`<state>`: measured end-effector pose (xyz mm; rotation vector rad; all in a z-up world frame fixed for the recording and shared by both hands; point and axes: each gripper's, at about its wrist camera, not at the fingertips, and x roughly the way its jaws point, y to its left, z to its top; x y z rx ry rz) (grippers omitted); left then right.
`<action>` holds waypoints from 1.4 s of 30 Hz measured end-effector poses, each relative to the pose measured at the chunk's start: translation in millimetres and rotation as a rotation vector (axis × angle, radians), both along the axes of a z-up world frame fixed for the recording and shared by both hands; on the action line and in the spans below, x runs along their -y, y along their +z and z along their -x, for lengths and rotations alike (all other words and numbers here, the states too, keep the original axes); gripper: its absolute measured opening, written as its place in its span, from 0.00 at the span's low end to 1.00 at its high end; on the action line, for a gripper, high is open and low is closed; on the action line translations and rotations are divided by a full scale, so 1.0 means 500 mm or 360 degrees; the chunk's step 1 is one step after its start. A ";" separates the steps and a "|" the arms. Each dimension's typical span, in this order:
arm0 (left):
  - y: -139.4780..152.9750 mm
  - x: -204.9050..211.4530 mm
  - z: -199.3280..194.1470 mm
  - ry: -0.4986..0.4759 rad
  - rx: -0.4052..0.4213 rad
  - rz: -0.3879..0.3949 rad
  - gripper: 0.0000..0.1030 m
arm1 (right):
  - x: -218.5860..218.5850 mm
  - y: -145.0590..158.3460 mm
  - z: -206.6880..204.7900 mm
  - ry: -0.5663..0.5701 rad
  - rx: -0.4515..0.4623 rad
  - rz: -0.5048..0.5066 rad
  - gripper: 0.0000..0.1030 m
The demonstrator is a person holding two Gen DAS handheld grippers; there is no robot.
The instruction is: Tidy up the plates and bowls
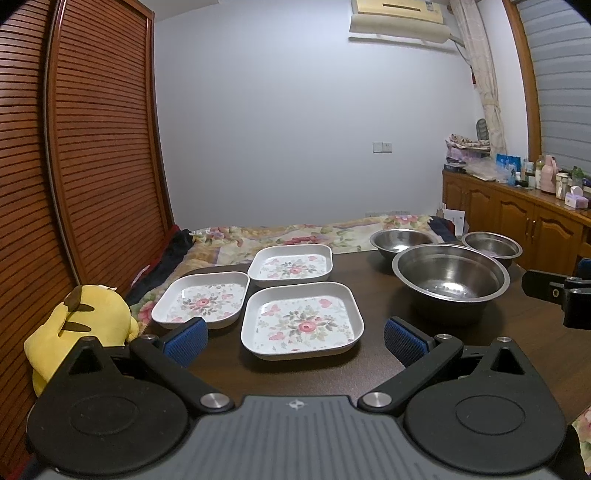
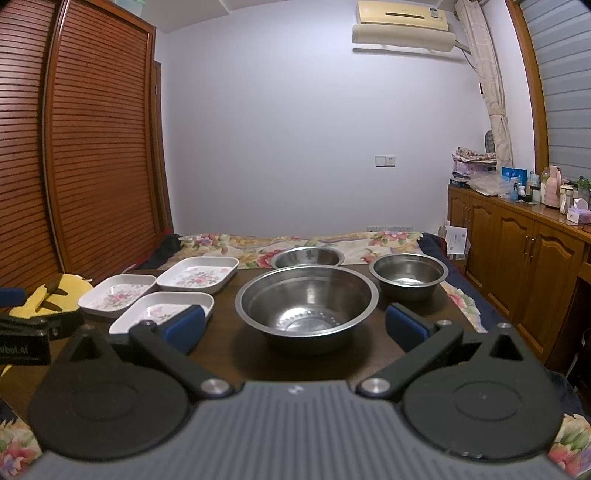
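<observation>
wall [image 2: 277,129]: pale, bare | wardrobe [image 2: 92,147]: slatted wood, left | cabinets [image 2: 517,258]: wooden, right | air conditioner [image 2: 402,26]: high

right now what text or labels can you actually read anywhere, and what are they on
"ubot AI": partial white lettering, cut off at the frame edge, on the left gripper's black body.
Air conditioner: a sticker and a badge, too small to read.
Blue box on the cabinet top: white print, blurred.
Plates and bowls: no text.

A dark wooden table [image 1: 480,332] carries three floral plates [image 1: 302,320] and three steel bowls [image 2: 306,300].
</observation>
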<state>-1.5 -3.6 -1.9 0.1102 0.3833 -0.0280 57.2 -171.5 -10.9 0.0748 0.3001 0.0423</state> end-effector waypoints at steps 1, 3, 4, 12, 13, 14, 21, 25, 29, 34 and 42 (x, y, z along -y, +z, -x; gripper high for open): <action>-0.001 -0.002 -0.001 -0.0001 -0.0004 0.0002 1.00 | 0.000 0.000 -0.001 0.0002 -0.0002 0.0000 1.00; -0.005 -0.003 -0.003 0.0000 -0.0012 0.0003 1.00 | 0.000 0.000 -0.001 0.0007 -0.0007 -0.0001 1.00; -0.006 -0.004 -0.004 0.0002 -0.0017 0.0004 1.00 | 0.000 -0.001 -0.001 0.0009 -0.0009 0.0000 1.00; -0.017 -0.012 -0.008 0.0016 -0.0050 0.0009 1.00 | -0.008 -0.007 -0.006 0.0036 -0.0025 0.0002 1.00; -0.018 -0.014 -0.009 0.0018 -0.0055 0.0010 1.00 | -0.008 -0.006 -0.008 0.0041 -0.0026 0.0002 1.00; -0.020 -0.016 -0.011 0.0021 -0.0060 0.0011 1.00 | -0.009 -0.006 -0.009 0.0047 -0.0025 0.0000 1.00; -0.035 -0.042 -0.038 0.0040 -0.0115 0.0020 1.00 | -0.024 -0.009 -0.026 0.0098 -0.0034 0.0011 1.00; -0.046 -0.061 -0.058 0.0052 -0.0141 0.0015 1.00 | -0.039 -0.005 -0.041 0.0181 -0.0022 0.0022 1.00; -0.053 -0.087 -0.083 0.0059 -0.0161 0.0033 1.00 | -0.069 0.002 -0.064 0.0297 -0.0009 0.0069 1.00; -0.063 -0.114 -0.123 0.0040 -0.0201 0.0069 0.97 | -0.108 0.007 -0.089 0.0448 -0.0031 0.0101 1.00; -0.082 -0.152 -0.191 0.0042 -0.0297 0.0158 0.94 | -0.165 0.000 -0.133 0.0625 -0.0094 0.0175 0.81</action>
